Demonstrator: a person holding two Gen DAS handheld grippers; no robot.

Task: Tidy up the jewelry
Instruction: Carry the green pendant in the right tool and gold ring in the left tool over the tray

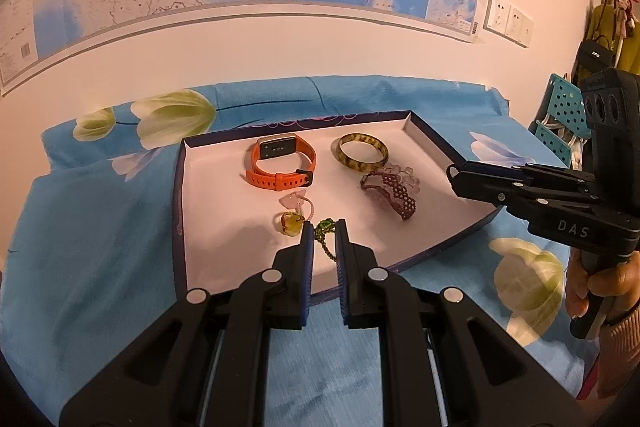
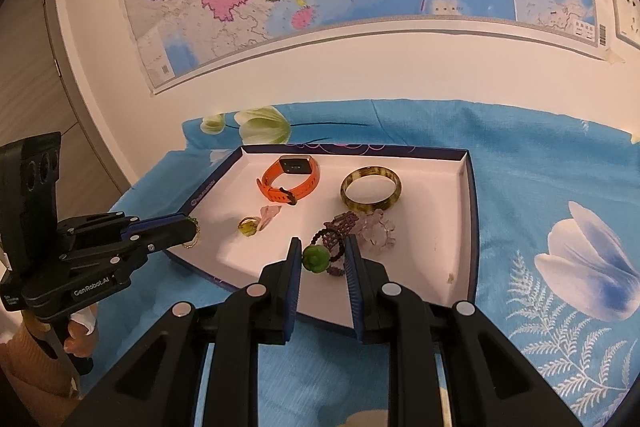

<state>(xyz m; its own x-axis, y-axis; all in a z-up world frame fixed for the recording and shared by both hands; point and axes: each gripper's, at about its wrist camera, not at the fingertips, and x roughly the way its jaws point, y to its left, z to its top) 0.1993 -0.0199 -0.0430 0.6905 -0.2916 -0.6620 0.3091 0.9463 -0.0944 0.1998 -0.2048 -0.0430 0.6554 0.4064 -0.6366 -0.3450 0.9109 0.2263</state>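
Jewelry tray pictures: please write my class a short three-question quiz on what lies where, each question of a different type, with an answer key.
1. True or false: the orange watch lies inside the tray.
2. Which piece touches the pink flower bracelet? A) the ring B) the purple beaded bracelet C) the watch
3. Fill in the blank: the cloth under the tray is ___ with a flower print.

Key: 1 true; 2 B; 3 blue.
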